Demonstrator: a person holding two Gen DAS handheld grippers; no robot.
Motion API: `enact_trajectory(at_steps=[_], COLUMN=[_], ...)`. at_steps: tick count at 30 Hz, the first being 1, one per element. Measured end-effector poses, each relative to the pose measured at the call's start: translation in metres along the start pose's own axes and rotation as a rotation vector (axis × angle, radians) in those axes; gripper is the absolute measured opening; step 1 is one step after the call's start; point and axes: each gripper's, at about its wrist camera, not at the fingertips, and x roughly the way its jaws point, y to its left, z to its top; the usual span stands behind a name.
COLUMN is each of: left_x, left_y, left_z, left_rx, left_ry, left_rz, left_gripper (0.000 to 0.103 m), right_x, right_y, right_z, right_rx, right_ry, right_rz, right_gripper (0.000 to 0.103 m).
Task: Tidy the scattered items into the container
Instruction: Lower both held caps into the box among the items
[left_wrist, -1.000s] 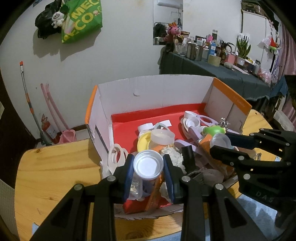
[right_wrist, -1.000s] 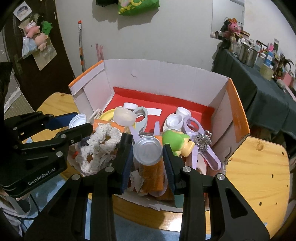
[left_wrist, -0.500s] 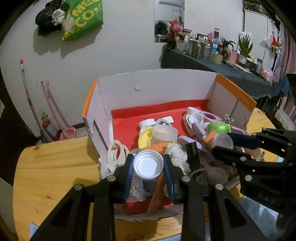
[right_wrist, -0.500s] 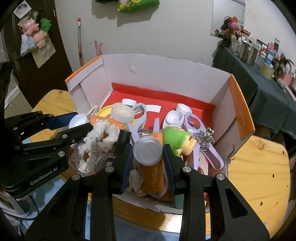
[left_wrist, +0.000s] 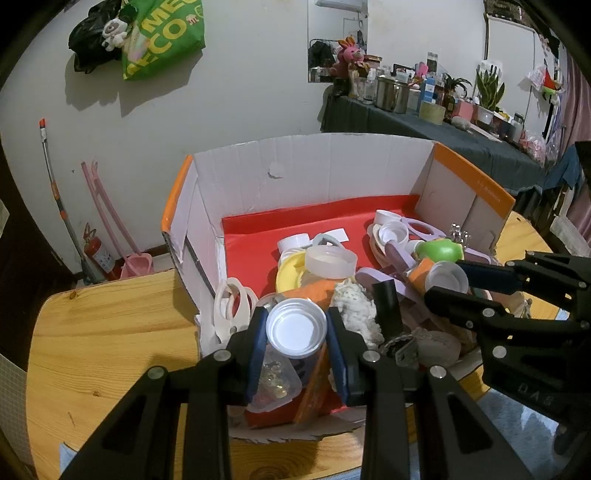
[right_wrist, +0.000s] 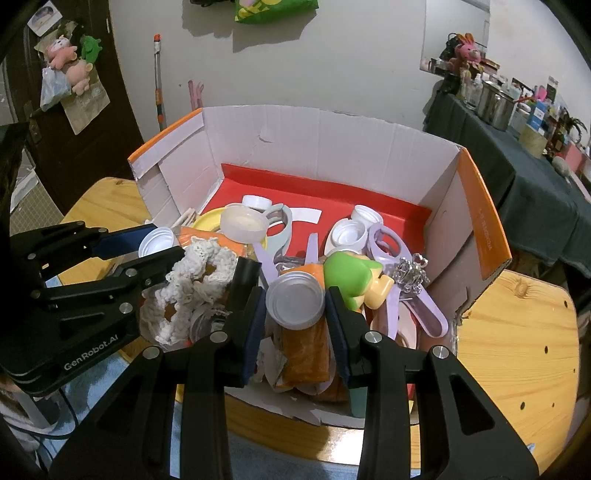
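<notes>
Box: we see an open cardboard box (left_wrist: 332, 173) with white walls, orange edges and a red floor, standing on the round wooden table (left_wrist: 110, 332).
Inside the box: we find many small things piled toward its near side, among them white caps (right_wrist: 349, 236), a yellow lid (left_wrist: 290, 273), purple scissors (right_wrist: 388, 243), a green and yellow toy (right_wrist: 354, 277), a white crochet piece (right_wrist: 192, 280) and a small silver crown (right_wrist: 410, 275).
Left gripper (left_wrist: 296, 328): we see its jaws closed on a white cap (left_wrist: 296, 328), above the near left part of the box.
Right gripper (right_wrist: 295, 302): its jaws are closed on a silver-white cap (right_wrist: 295, 302), above the near middle of the box, just beside the green toy.
Under the caps: we see orange packets (right_wrist: 304, 347) and a clear lidded tub (left_wrist: 275, 380) at the near edge of the box.
Room behind the box: a white wall, a green bag (left_wrist: 164, 35) hanging on it, a mop (left_wrist: 59, 199), and to the right a dark-covered side table (left_wrist: 424, 129) crowded with bottles and plants.
</notes>
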Motion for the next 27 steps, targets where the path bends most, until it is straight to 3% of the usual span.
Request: enact_trajectory(at_steps=[27], left_x=[0.0016], left_y=[0.0005], left_z=[-0.0007], left_rx=[0.003], left_ry=[0.003], left_rz=[0.006], left_gripper=[0.034], right_x=[0.0058], right_y=[-0.0009], right_z=[0.0002], right_rx=[0.0], right_ry=[0.016], right_rz=[-0.011], right_gripper=[0.033])
